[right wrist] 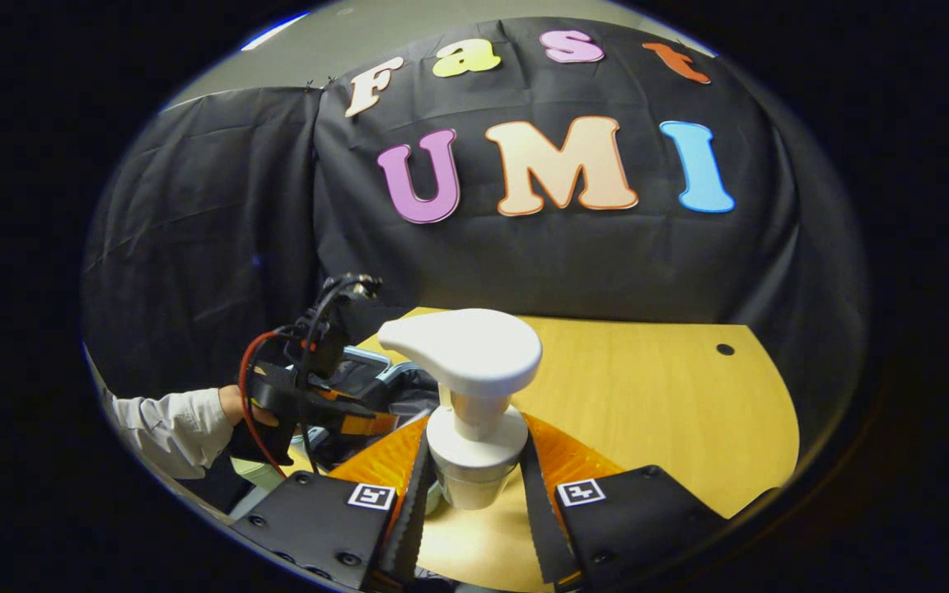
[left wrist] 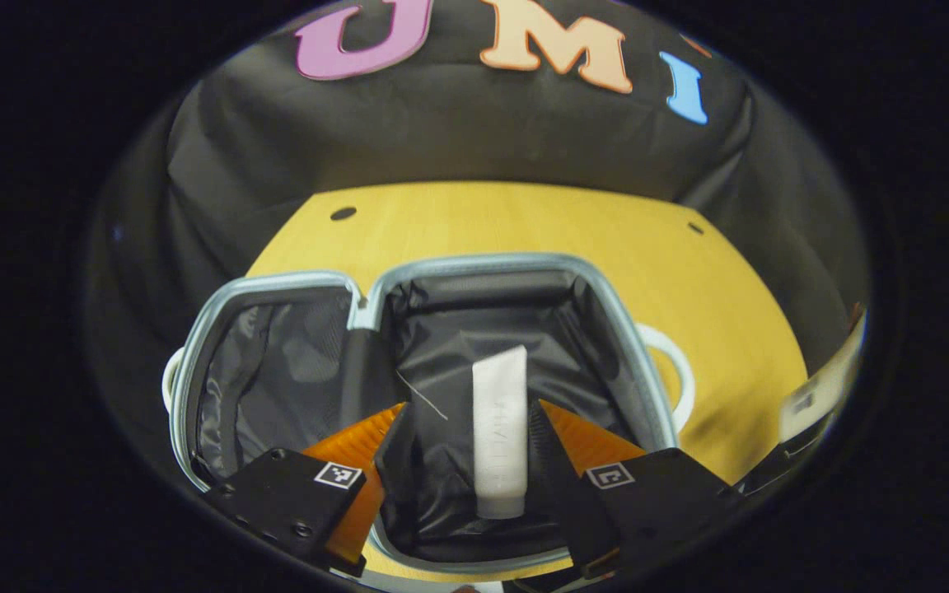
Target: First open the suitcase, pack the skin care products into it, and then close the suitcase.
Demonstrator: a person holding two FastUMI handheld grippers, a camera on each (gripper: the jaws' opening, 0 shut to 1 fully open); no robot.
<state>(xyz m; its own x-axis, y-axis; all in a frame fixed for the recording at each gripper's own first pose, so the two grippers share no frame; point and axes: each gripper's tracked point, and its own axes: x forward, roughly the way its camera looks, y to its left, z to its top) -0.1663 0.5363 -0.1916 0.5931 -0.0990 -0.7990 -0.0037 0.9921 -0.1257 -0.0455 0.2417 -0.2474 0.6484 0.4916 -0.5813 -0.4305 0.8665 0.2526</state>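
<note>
Lying capped, white tube (left wrist: 499,432) in suitcase (left wrist: 606,305)

We note a yellow wooden table (left wrist: 524,222) across the middle of the left gripper view, with two small dark holes (left wrist: 343,213) near its far edge. In the right gripper view its top fills the lower right. Black cloth wall (right wrist: 194,247) hangs behind, creased, across the upper frame. A pale strip of ceiling (right wrist: 376,29) shows at top.

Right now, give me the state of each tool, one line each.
Left tool: open above the open suitcase; white tube lies between its fingers, ungripped.
Right tool: shut on the white pump bottle, at its collar.
</note>
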